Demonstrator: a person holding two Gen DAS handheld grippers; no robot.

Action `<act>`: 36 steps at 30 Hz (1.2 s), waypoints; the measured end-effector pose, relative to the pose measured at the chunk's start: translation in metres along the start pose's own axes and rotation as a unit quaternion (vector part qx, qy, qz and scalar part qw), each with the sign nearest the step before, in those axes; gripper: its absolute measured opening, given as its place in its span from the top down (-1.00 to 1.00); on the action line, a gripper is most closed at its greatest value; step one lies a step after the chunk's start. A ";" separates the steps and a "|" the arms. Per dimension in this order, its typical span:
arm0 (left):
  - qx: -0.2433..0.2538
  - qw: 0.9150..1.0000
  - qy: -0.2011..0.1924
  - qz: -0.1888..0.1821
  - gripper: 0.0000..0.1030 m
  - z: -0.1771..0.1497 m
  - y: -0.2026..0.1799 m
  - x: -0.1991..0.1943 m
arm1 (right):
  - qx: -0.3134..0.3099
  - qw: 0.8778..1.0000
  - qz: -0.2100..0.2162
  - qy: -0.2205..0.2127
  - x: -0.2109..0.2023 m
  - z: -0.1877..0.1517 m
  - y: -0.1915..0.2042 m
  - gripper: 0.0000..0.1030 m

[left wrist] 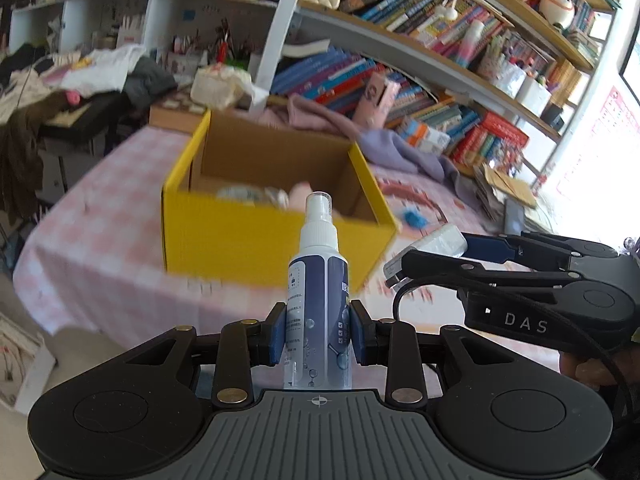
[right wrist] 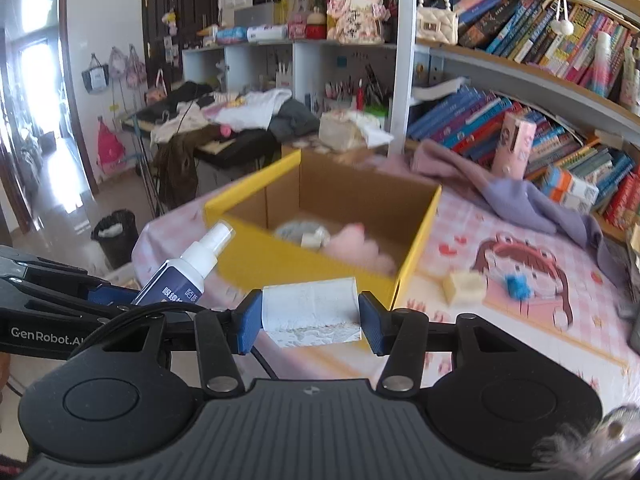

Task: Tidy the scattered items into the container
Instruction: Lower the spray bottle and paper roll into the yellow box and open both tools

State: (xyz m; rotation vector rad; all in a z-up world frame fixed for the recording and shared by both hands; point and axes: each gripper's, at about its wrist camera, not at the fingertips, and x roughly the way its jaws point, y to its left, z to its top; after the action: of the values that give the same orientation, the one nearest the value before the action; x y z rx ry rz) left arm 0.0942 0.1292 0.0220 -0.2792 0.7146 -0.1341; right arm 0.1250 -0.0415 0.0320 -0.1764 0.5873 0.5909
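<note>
The left tool [left wrist: 318, 334] is clamped on a spray bottle [left wrist: 318, 280]. The right tool [right wrist: 311, 316] is clamped on a white block [right wrist: 311, 312] that looks like a wrapped pack. Both things are up in the air, just in front of the yellow box [right wrist: 320, 264].

The step in hand looks like carrying both things to the box. To do it well, bring each tool right over the open top of the box before letting go. Go over the near wall, not into it. Keep the bottle standing up so it does not slip. Let one thing drop, then the other, so the tools do not bump.

The box is cardboard, yellow outside and brown inside, with straight walls. Something soft and pink already lies in it. The bottle is smooth, round plastic with a clear cap. The block has flat sides and a crinkly skin.

To the right of the box, a pale block [right wrist: 464, 288] and a fuzzy blue thing [right wrist: 518, 286] lie on the pink checked tabletop [right wrist: 460, 236].
</note>
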 end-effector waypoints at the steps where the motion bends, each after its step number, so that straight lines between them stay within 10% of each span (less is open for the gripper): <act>1: 0.003 1.000 -0.004 0.002 0.41 0.008 0.000 0.006 | 0.000 1.000 0.003 -0.005 0.006 0.007 -0.006 0.05; 9: 0.020 0.999 -0.003 0.031 0.41 0.070 0.010 0.064 | -0.018 1.000 0.023 -0.007 0.076 0.063 -0.055 0.05; 21: 0.016 0.991 0.117 0.061 0.41 0.131 0.047 0.180 | -0.087 0.989 0.083 0.090 0.203 0.093 -0.085 0.05; 36: 0.034 0.977 0.196 0.084 0.29 0.144 0.053 0.245 | -0.045 0.986 0.112 0.113 0.229 0.093 -0.105 -0.05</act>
State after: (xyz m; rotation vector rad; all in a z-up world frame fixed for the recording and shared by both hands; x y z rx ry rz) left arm 0.3749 0.1571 -0.0435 -0.1261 1.1189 -0.0511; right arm 0.3829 0.0100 -0.0222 -0.2661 0.8078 0.8229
